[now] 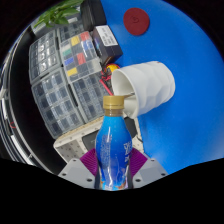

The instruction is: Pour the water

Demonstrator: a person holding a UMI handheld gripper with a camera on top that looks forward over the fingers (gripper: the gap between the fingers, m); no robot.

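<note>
A blue plastic bottle (113,148) with a gold cap (113,102) stands upright between my fingers, and my gripper (112,165) is shut on it, the purple pads (88,160) pressing its sides. Just beyond the cap a white ribbed paper cup (146,85) lies tilted with its open mouth toward the bottle. Both are over a blue table surface (190,40).
A clear plastic organiser box (65,85) with many compartments sits to the left of the bottle and cup. A red round lid (135,19) lies farther back on the blue surface. Green leaves (60,14) show at the far left.
</note>
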